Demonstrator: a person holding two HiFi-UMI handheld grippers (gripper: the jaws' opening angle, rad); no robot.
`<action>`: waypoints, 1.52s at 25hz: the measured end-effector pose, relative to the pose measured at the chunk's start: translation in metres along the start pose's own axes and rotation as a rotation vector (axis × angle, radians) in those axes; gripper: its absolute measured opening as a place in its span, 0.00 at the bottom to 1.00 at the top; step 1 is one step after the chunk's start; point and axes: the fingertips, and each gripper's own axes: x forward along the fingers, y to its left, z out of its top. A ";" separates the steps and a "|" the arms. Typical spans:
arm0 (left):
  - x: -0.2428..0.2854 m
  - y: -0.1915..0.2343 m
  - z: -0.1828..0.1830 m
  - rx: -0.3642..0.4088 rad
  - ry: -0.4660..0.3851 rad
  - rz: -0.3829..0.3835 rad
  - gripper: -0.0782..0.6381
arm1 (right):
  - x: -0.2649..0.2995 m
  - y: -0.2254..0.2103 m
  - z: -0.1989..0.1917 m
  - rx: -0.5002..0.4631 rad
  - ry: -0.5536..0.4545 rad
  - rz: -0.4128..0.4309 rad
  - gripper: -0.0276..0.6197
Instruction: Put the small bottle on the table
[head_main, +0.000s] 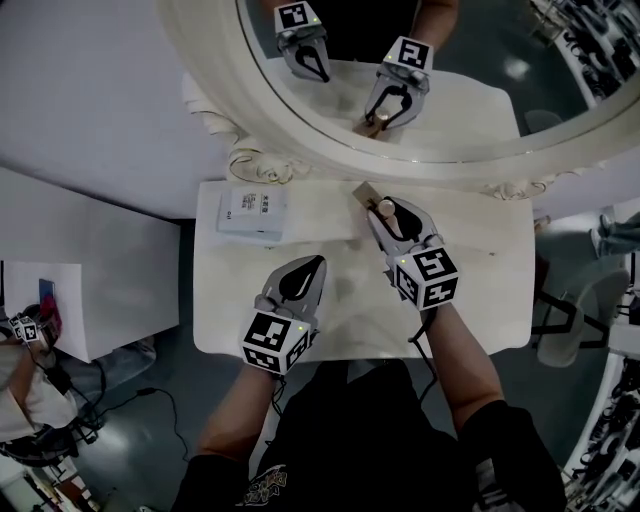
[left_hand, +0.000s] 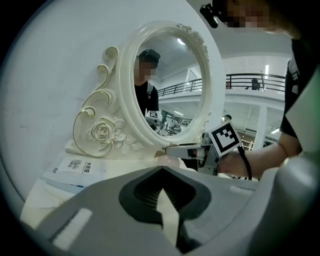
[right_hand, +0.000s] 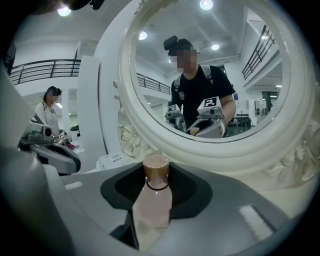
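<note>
Pink-bodied with a brown cap, one small bottle (right_hand: 152, 200) sits clamped between the jaws of the right gripper (head_main: 386, 211), which press on both sides of its body while the cap sticks out past the tips. In the head view it is held over the back of the one white table (head_main: 480, 290), close to the foot of a single round mirror in an ornate cream frame (head_main: 225, 90). I cannot tell whether its base touches the tabletop. The left gripper (head_main: 318, 265) hangs over the front half of the table with its two jaws together at the tips and nothing between them. One flat white box (head_main: 252, 212) lies at the table's back left, well apart from both grippers.
</note>
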 end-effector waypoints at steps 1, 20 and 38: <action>0.000 0.001 -0.001 -0.002 0.001 0.002 0.11 | 0.002 0.000 0.001 -0.005 -0.005 -0.002 0.30; -0.013 -0.006 -0.007 -0.020 -0.004 0.052 0.11 | 0.011 -0.002 0.004 -0.053 -0.059 0.004 0.31; -0.027 -0.128 -0.027 0.001 -0.020 0.098 0.11 | -0.162 -0.012 -0.018 0.025 -0.079 0.056 0.09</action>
